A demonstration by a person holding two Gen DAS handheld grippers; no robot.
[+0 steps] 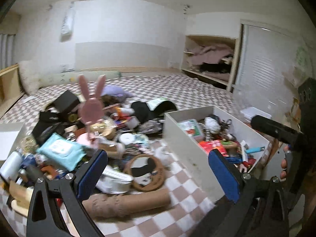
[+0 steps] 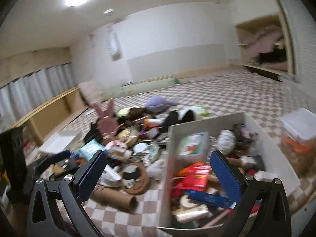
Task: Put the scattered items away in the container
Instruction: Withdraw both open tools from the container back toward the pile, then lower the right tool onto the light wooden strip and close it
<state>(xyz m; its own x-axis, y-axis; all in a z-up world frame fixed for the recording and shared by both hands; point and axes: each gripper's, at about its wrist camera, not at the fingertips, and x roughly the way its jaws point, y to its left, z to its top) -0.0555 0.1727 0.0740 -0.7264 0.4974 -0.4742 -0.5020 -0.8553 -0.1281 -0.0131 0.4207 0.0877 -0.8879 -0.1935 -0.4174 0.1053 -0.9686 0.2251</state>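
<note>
Black jaws, blue ribbed pads

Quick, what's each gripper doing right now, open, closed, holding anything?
Left gripper: open, holding nothing, over the pile on the checkered mat.
Right gripper: open, holding nothing, near the white container.

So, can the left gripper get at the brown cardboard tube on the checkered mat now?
Probably yes. The left gripper is open and empty, and the brown cardboard tube lies just below it at the near edge of the pile, with nothing on top of it.
</note>
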